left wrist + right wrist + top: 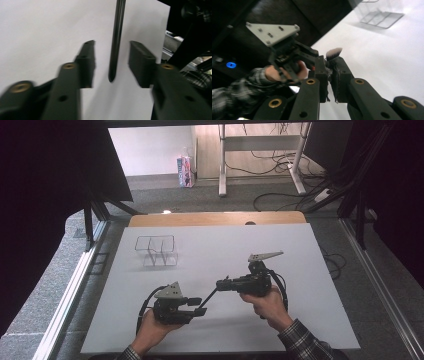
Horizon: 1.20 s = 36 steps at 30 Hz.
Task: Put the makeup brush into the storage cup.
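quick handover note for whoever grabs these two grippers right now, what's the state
Right gripper: fingers shut on the makeup brush near its bristle end.
Left gripper: fingers apart, either side of the brush's black handle, not pressing it.
Brush spans between both grippers above the white table. Clear divided organizer stands at the far left of the table.
Done: the right gripper has the brush.
Left, probably: draw the left gripper clear, then put the brush in the organizer.
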Motion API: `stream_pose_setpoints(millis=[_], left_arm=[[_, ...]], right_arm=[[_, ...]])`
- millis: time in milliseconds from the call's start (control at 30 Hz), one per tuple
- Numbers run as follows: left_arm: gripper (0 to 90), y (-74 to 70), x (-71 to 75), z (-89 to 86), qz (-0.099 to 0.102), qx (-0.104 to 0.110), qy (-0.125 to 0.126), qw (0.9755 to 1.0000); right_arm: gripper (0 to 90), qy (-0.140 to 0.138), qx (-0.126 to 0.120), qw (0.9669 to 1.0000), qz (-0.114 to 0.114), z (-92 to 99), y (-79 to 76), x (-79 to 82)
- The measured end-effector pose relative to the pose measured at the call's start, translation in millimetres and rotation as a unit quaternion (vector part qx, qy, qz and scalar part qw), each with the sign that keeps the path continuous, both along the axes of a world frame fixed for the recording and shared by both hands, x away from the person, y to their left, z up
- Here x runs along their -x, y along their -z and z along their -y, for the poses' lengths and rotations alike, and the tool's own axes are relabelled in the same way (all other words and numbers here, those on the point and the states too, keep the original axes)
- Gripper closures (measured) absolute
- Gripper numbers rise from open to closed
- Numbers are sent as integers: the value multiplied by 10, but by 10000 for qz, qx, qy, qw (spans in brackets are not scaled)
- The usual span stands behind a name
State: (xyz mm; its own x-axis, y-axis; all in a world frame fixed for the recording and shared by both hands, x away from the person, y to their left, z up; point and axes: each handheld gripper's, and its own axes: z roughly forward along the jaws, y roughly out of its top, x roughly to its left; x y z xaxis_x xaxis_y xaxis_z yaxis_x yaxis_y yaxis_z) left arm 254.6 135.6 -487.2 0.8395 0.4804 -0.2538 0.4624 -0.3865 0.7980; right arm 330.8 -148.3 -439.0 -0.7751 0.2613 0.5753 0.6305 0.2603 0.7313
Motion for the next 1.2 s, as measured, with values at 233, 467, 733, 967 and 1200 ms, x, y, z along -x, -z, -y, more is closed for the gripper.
stream_pose_setpoints(millis=[233, 467, 733, 967, 1200], left_arm=[[277, 7, -25, 17, -109, -149, -85, 9998], [243, -13, -37, 35, -147, -103, 13, 9998], [357, -41, -44, 146, -13, -286, 169, 9994], [526, -49, -45, 205, 57, -346, 269, 9990], [671, -65, -33, 230, 107, -339, 364, 9987]], right_arm=[[833, 62, 578, 9971, 497, 7, -47, 25], [833, -113, 1034, 9907, 876, -55, -71, 69], [833, -508, 1342, 9823, 1201, -212, -73, 156], [833, -752, 1412, 9790, 1266, -302, -67, 215], [833, -877, 1417, 9777, 1276, -358, -57, 249]])
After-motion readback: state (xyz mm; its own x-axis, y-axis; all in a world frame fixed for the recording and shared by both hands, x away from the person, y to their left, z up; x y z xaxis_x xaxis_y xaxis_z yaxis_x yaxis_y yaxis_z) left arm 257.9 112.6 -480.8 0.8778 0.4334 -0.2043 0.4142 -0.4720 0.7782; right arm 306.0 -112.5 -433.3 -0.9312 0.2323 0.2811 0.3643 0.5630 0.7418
